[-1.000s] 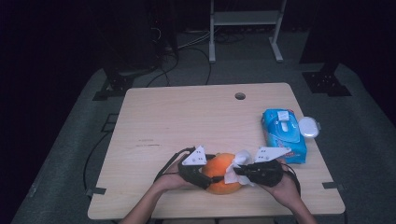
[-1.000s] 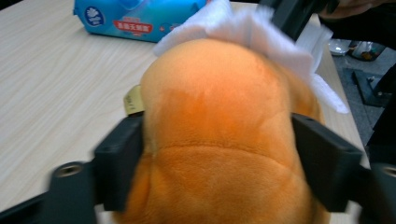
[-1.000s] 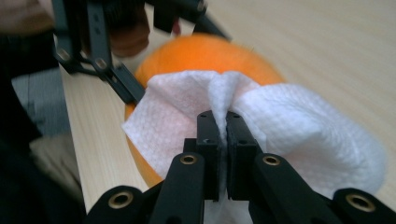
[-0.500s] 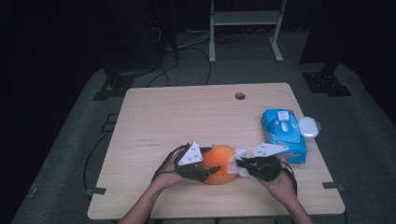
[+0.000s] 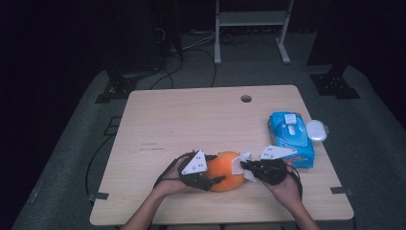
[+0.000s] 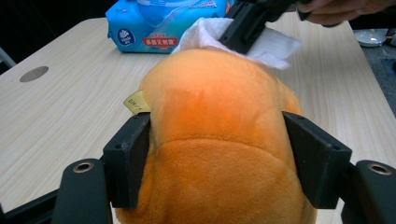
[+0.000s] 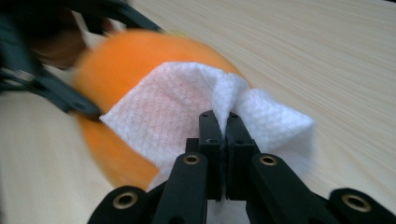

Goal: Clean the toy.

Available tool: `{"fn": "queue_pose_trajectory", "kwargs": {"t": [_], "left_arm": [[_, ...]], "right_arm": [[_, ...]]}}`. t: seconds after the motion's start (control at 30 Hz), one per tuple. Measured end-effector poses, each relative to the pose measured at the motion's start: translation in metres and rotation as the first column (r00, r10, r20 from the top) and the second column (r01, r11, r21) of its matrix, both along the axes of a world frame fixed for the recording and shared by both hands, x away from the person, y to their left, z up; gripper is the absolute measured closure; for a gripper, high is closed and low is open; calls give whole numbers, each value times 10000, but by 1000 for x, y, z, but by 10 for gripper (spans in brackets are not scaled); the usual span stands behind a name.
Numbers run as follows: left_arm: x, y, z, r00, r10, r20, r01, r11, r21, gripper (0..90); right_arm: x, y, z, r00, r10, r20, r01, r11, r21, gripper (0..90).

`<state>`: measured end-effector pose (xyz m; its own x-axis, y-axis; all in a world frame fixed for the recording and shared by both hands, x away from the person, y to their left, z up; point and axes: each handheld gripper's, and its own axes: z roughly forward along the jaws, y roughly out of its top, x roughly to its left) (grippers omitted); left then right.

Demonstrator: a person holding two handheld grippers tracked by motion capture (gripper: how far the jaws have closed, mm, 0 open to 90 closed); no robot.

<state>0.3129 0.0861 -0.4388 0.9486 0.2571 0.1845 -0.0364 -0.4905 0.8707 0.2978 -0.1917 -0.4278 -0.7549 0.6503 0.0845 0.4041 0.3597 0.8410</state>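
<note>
An orange plush toy [image 5: 225, 178] [image 6: 219, 116] lies near the front edge of the wooden table [image 5: 191, 120]. My left gripper [image 5: 214, 168] [image 6: 226, 158] grips it from the left, one pad on each flank; its jaws have just been closing on the toy. My right gripper [image 5: 242, 166] [image 7: 225, 119] comes from the right, shut on a white wipe [image 5: 237, 166] [image 7: 163, 107] and just pinched tighter. It holds the wipe flat against the toy's [image 7: 116, 60] top right side. In the left gripper view the wipe [image 6: 275, 44] and the right gripper [image 6: 240, 28] sit at the toy's far end.
A blue pack of wet wipes [image 5: 291, 136] [image 6: 159, 23] lies at the table's right edge, with a small white round lid [image 5: 317, 129] beside it. A cable hole [image 5: 246, 98] is in the far part of the tabletop. Dark stands and cables surround the table.
Both hands and the toy have shifted slightly away from the front edge. The left gripper's top plate has tilted. The wipe stays on the toy's right side.
</note>
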Motion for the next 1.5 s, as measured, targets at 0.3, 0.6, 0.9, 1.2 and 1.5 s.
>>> {"fn": "queue_pose_trajectory", "kwargs": {"t": [0.3, 0.6, 0.9, 1.2, 1.5], "left_arm": [[-1, 0, -1, 10000, -22, -41, 21, 10000, -97, 268], [-1, -1, -3, 9998, 172, -89, -173, 9998, -137, 248], [1, 3, -3, 9989, 258, -386, -267, 9993, -247, 243], [1, 5, -4, 9989, 218, -410, -228, 9995, -233, 240], [-1, 4, -4, 9993, 228, -311, -233, 9996, -166, 231]], "right_arm": [[-10, 11, 9, 9979, 509, 390, -521, 9982, 294, 868], [-7, 2, 7, 9997, 139, 221, -148, 9990, 427, 866], [1, -5, -7, 9989, -206, -422, 212, 9997, 126, 866], [-1, 1, 2, 9996, 208, -177, -197, 9980, 595, 862], [3, -7, 1, 9988, -125, -473, 158, 9974, 703, 862]]}}
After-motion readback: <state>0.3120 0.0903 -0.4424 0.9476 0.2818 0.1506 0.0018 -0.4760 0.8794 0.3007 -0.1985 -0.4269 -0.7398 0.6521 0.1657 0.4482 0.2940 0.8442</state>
